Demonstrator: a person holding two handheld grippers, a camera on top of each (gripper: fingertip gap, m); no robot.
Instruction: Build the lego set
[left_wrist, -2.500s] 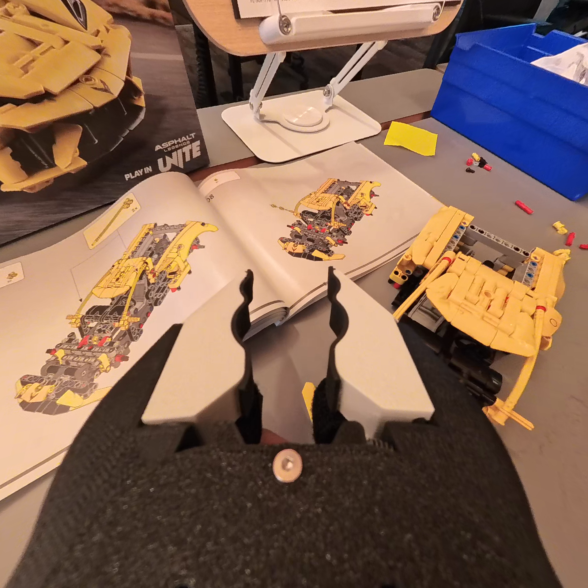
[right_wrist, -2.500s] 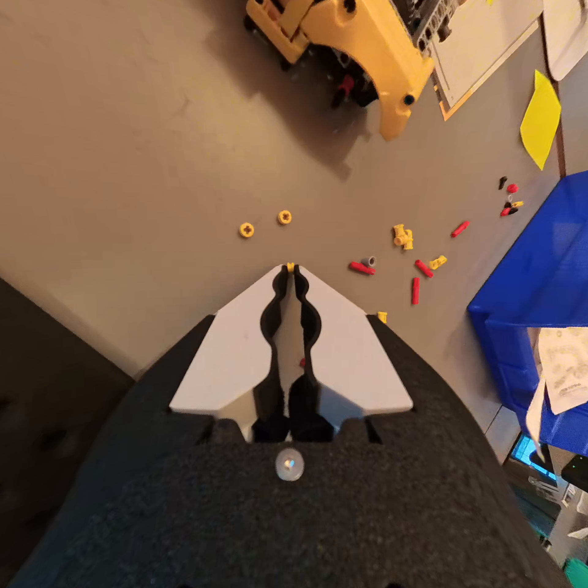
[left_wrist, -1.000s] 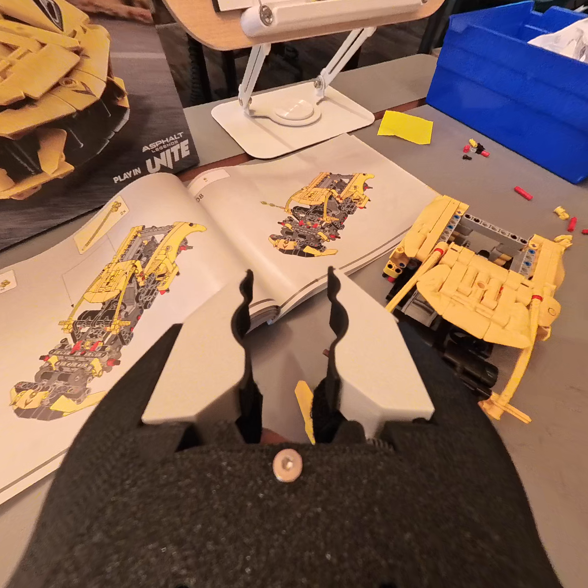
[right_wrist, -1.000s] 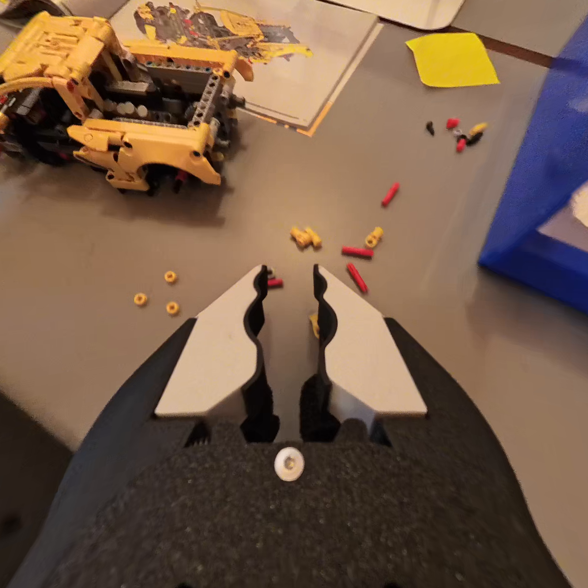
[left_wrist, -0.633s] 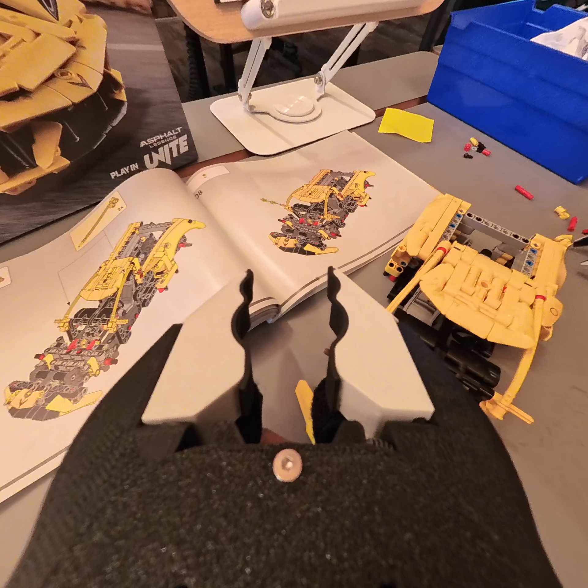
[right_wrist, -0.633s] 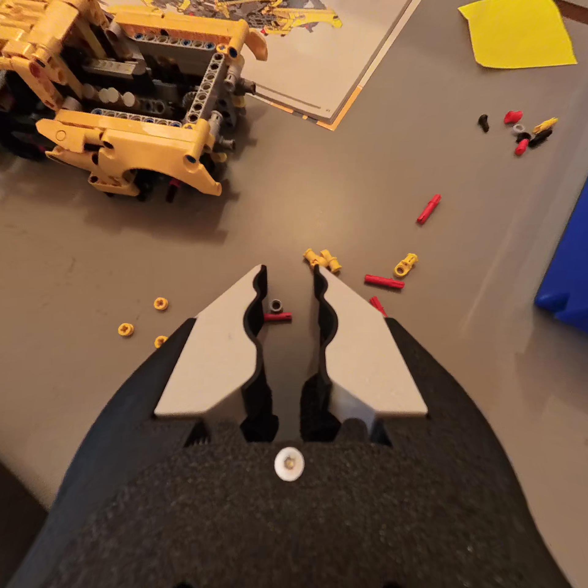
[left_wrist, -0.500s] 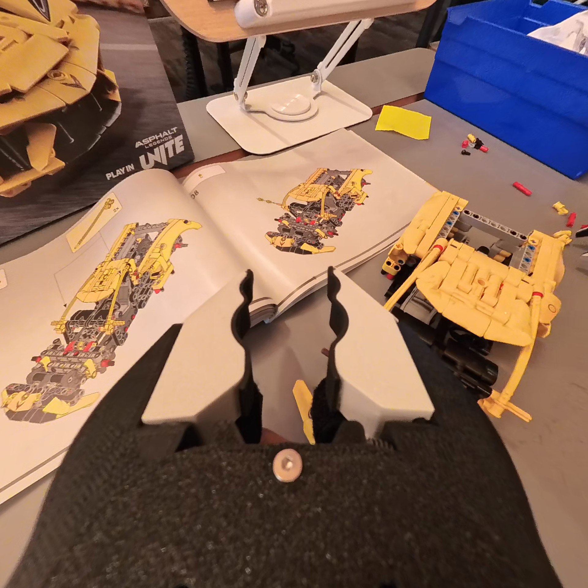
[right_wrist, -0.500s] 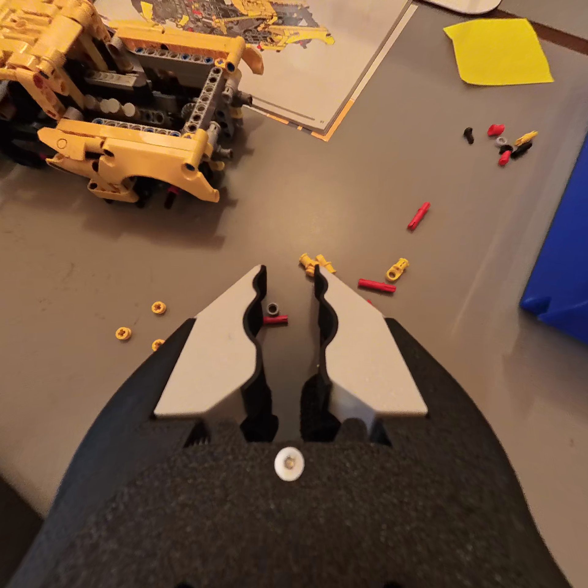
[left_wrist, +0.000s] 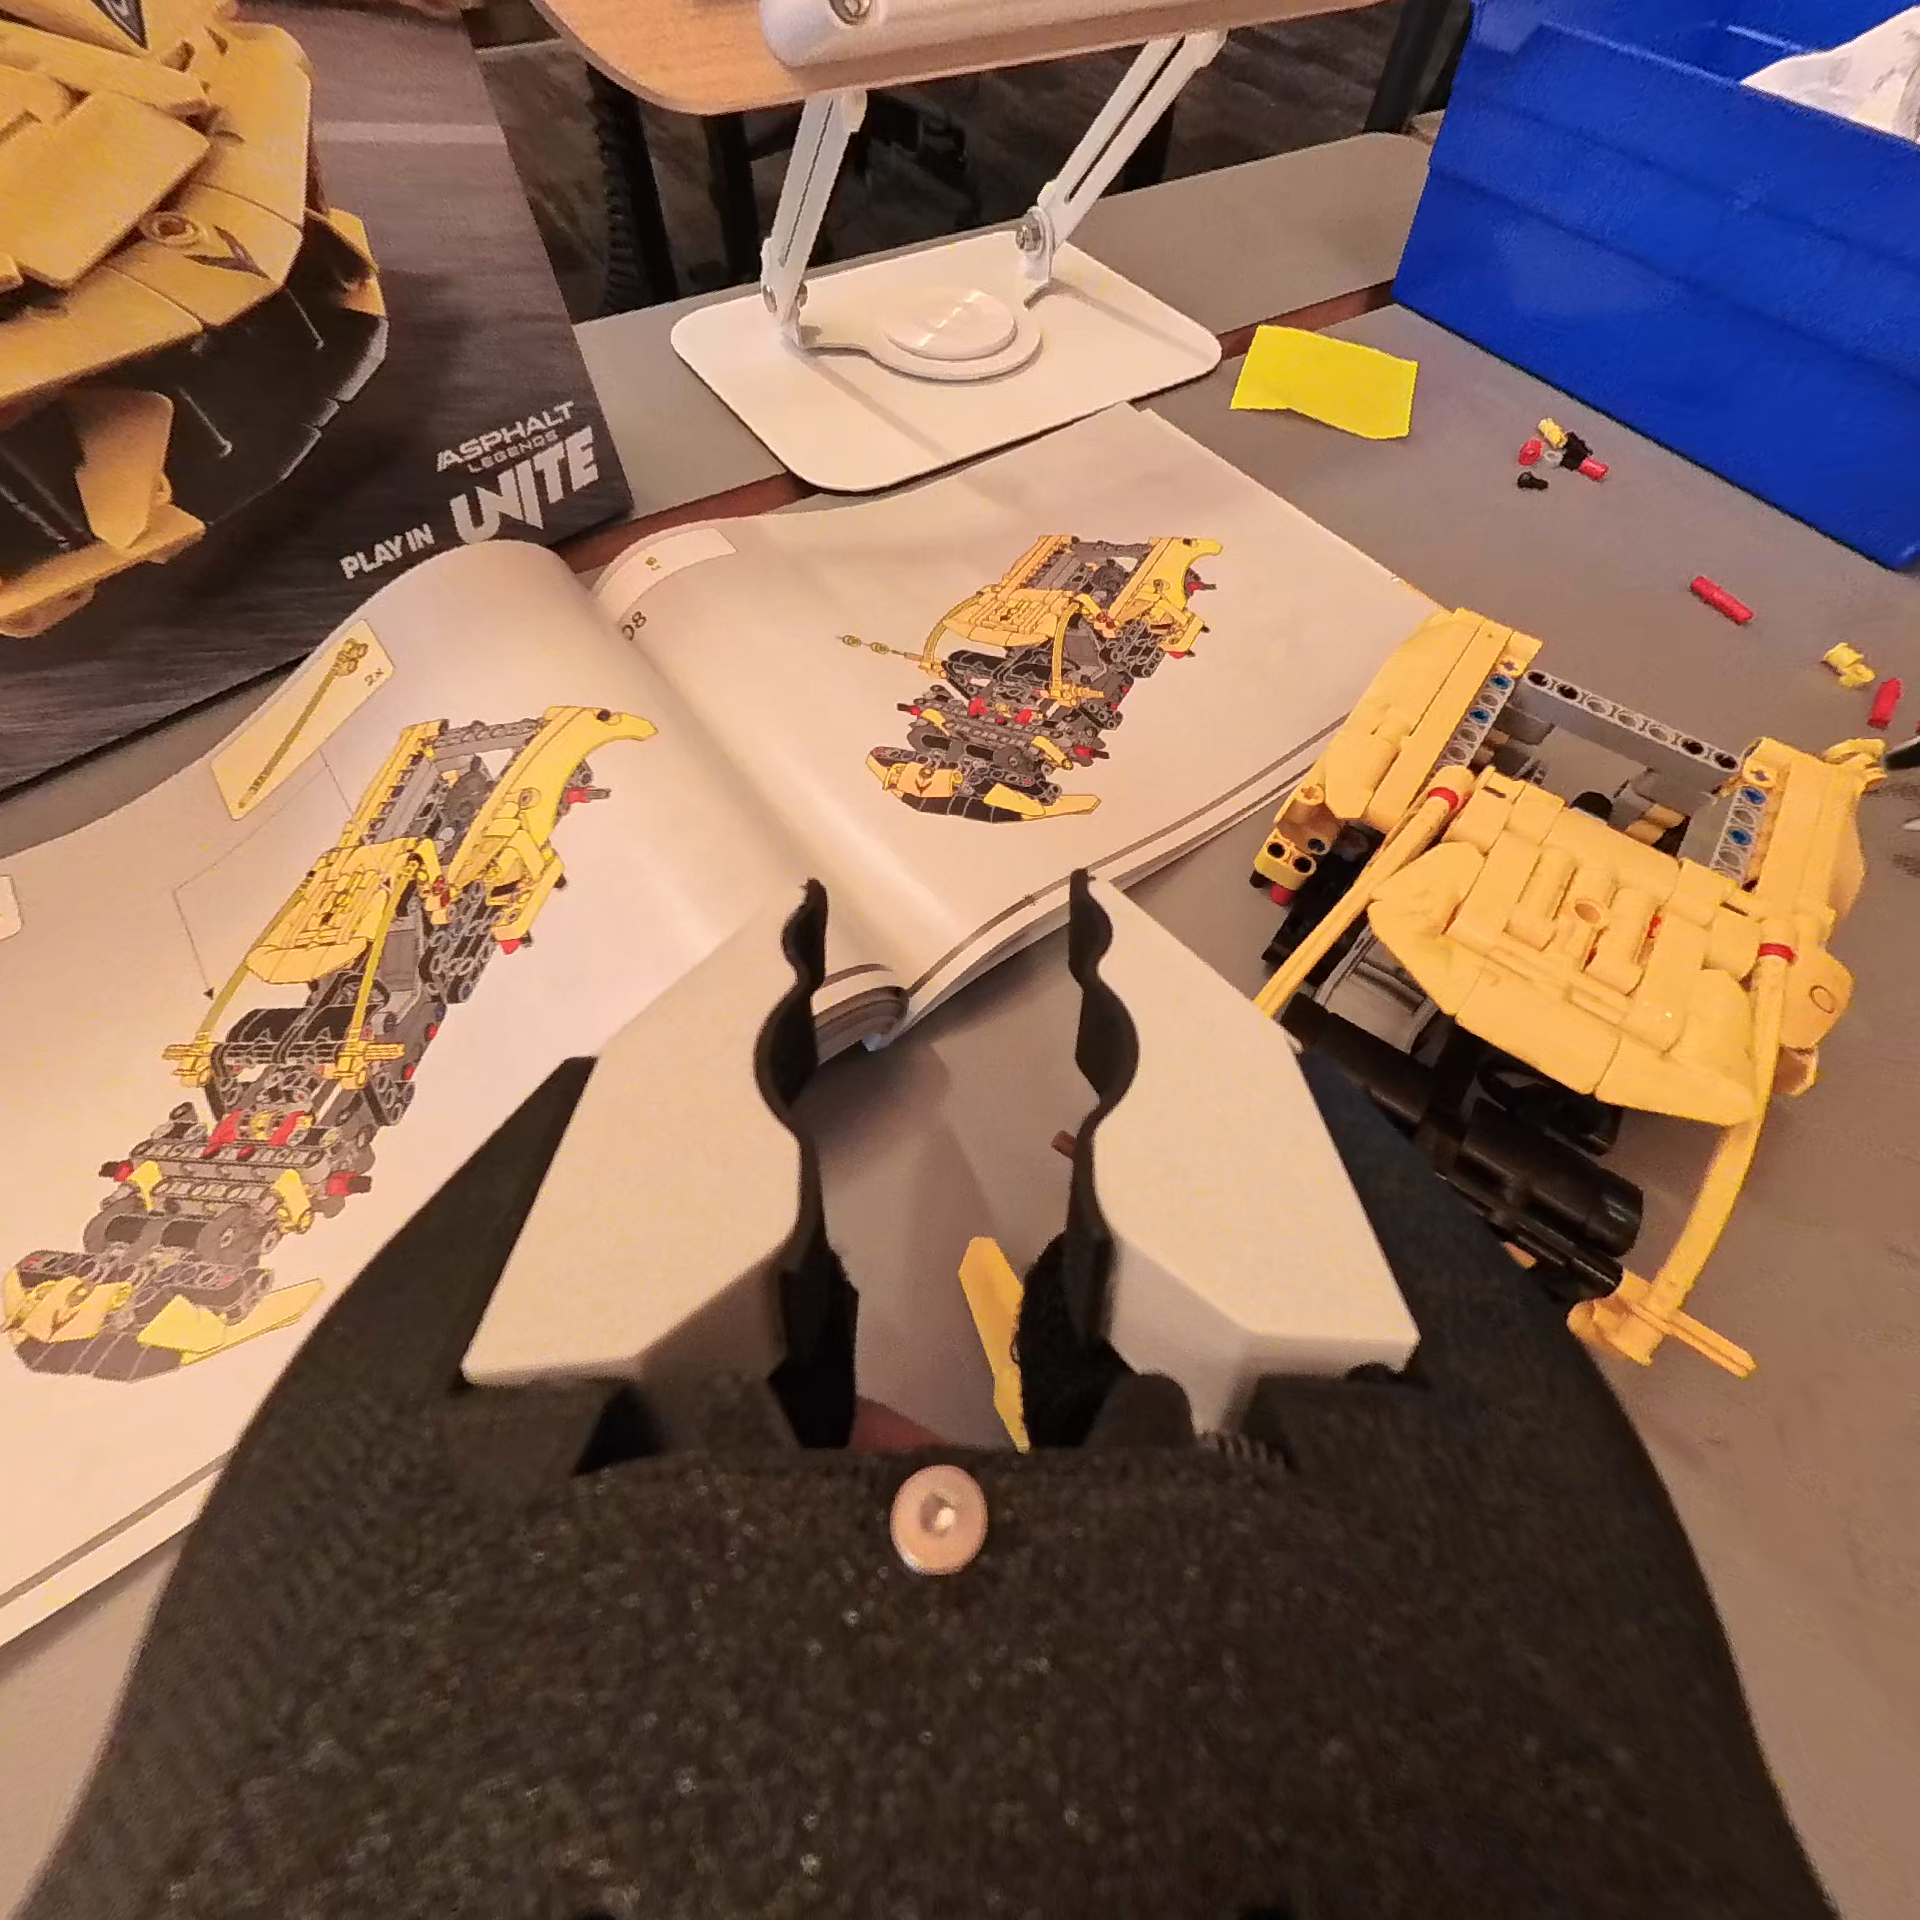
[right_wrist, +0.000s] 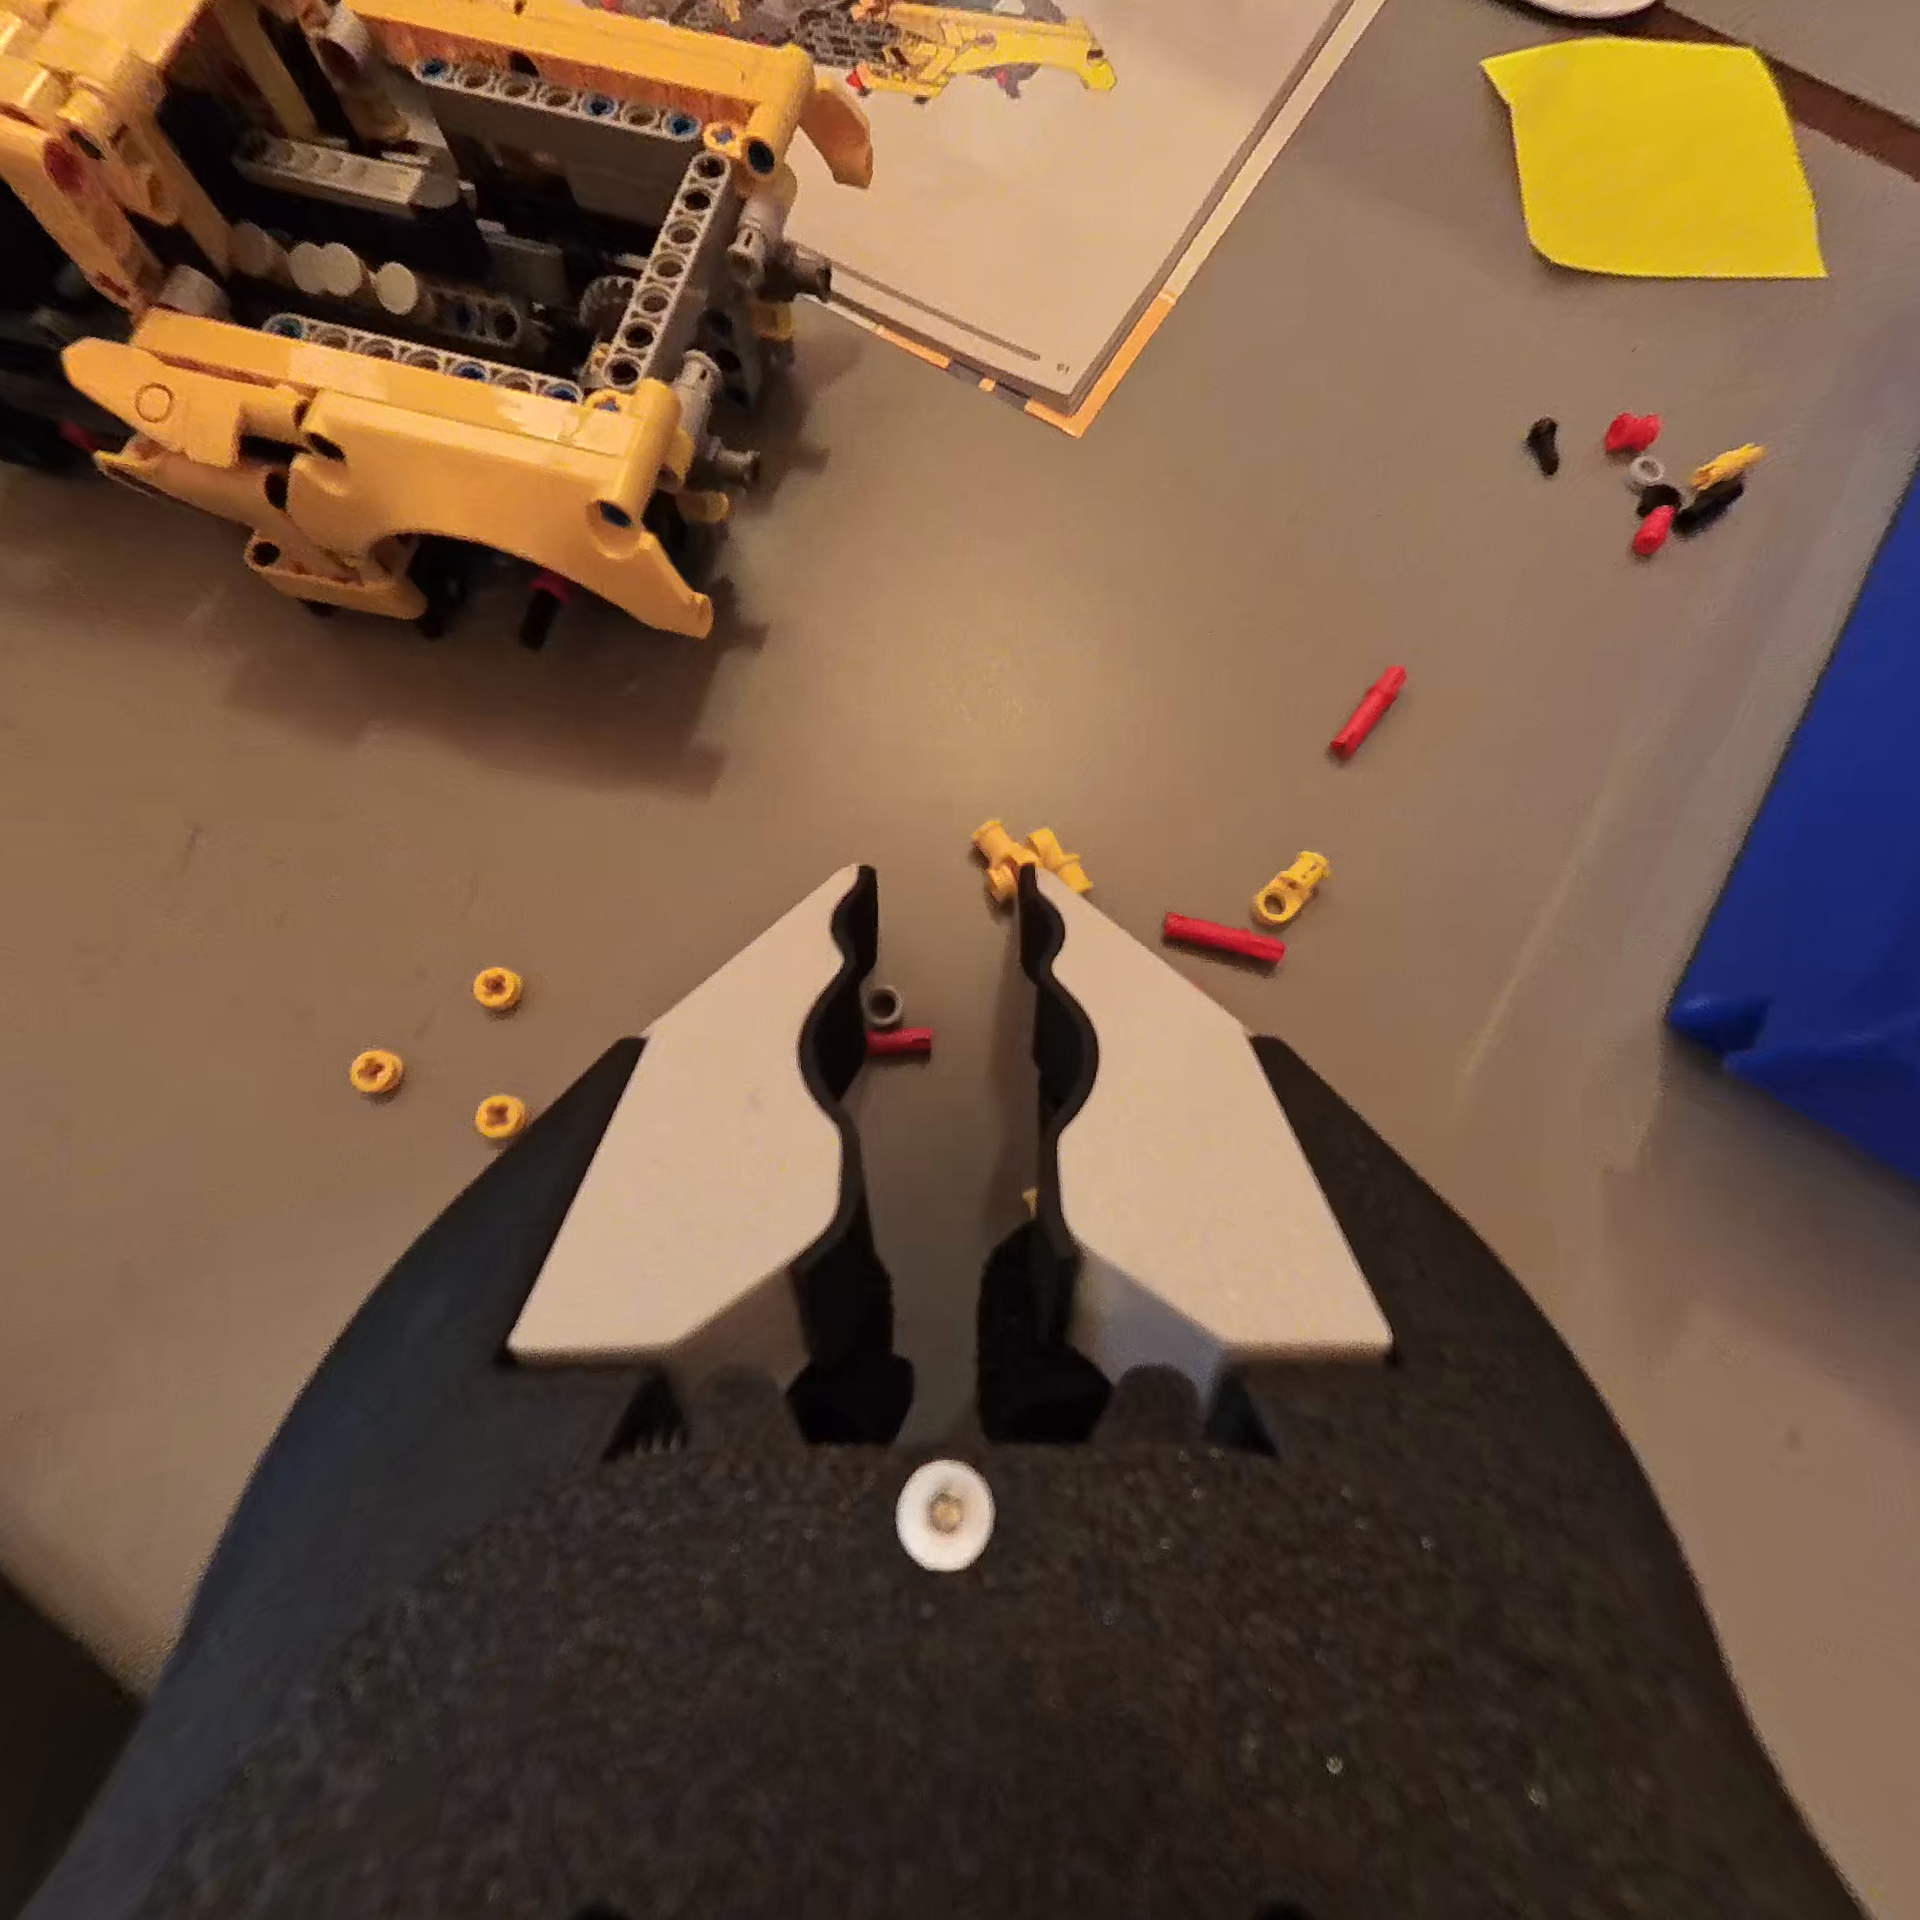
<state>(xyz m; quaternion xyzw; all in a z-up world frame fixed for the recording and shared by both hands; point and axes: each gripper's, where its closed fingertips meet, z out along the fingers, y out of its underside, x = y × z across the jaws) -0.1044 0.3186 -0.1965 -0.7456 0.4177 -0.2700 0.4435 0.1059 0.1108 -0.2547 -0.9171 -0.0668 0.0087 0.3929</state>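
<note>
- Right gripper, jaws spread and empty, hangs over a short red pin lying crosswise between its fingers, beside a grey ring.
- Left gripper, spread too, is farther off, over the booklet.
- Half-built car sits mid-worktop.

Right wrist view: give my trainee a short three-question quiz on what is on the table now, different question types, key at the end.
1. True or false: the right gripper is shut on a red pin.
2. Multiple choice: how many small yellow round bushes lie left of the right gripper? A) one B) three C) five
3. Fill in: the half-built yellow car stands beside the open ___ .

Key
1. False: its jaws stand apart, and the short red pin lies on the table between them.
2. B
3. Instruction booklet.
</note>
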